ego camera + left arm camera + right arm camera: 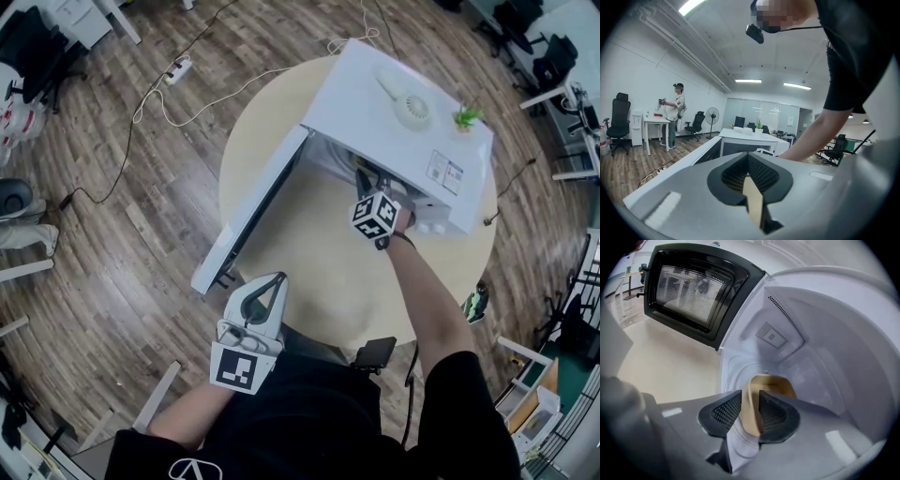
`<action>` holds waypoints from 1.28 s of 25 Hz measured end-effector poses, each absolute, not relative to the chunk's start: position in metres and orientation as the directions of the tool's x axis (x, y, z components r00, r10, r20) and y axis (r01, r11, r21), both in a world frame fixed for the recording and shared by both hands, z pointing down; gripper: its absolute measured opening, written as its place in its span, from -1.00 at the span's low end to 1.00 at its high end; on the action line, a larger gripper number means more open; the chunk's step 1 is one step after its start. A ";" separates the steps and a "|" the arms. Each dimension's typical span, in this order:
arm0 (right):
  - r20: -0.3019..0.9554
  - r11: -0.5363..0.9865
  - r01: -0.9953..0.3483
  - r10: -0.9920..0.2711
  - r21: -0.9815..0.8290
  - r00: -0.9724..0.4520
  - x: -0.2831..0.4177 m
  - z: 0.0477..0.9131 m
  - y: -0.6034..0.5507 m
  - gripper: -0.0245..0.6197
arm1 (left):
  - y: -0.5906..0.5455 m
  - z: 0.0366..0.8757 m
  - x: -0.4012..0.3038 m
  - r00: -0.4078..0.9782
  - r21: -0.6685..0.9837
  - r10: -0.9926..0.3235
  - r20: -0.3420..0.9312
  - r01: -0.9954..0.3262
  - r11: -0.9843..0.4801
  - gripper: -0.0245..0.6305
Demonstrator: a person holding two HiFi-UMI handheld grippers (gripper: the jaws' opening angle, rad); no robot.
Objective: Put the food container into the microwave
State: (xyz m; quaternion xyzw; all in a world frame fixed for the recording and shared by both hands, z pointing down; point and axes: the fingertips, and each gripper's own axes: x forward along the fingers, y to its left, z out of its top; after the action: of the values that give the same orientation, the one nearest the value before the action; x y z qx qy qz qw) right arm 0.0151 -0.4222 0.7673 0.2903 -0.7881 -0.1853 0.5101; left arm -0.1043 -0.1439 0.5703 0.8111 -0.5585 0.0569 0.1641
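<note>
A white microwave [394,103] stands on the round beige table [328,272] with its door [248,211] swung wide open to the left. My right gripper [364,183] reaches into the cavity; in the right gripper view its pads [725,412] are shut on the rim of a tan food container [776,383], held just over the white cavity floor [740,366]. The black-framed door window [693,287] shows at the upper left. My left gripper [272,283] hangs by the table's near edge, shut and holding nothing, pointing towards the door [701,152].
A small white fan [411,108] and a little green plant [466,117] sit on the microwave's top. A power strip [178,70] with cables lies on the wood floor behind. A black device [373,353] hangs near the table's front edge. A person [675,115] stands far left.
</note>
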 end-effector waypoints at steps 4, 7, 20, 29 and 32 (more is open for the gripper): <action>0.668 0.735 -0.300 -0.677 0.608 -0.308 0.021 0.765 -0.418 -0.46 | -0.142 0.573 -0.100 0.376 0.198 -0.885 0.276 -0.923 -0.330 -0.93; 0.644 0.711 -0.341 -0.702 0.615 -0.304 0.026 0.757 -0.406 -0.45 | -0.142 0.572 -0.098 0.384 0.194 -0.882 0.271 -0.920 -0.341 -0.93; 0.707 0.771 -0.439 -0.618 0.461 -0.344 0.073 0.725 -0.227 -0.49 | -0.167 0.522 -0.088 0.441 0.115 -0.878 0.186 -0.897 -0.427 -0.93; 0.668 0.735 -0.600 -0.622 0.317 -0.408 0.097 0.640 -0.141 -0.79 | -0.178 0.475 -0.049 0.535 0.064 -0.838 0.111 -0.845 -0.531 -0.93; 0.602 0.719 -0.635 -0.648 0.283 -0.466 0.091 0.597 -0.125 -0.84 | -0.179 0.457 -0.034 0.563 0.050 -0.823 0.082 -0.827 -0.561 -0.93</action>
State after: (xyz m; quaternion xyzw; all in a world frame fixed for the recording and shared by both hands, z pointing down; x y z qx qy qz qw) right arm 0.0908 -0.1254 0.5966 0.3748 -0.8560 -0.0093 0.3560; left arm -0.0341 -0.1787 0.4570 0.8830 -0.4669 0.0245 0.0415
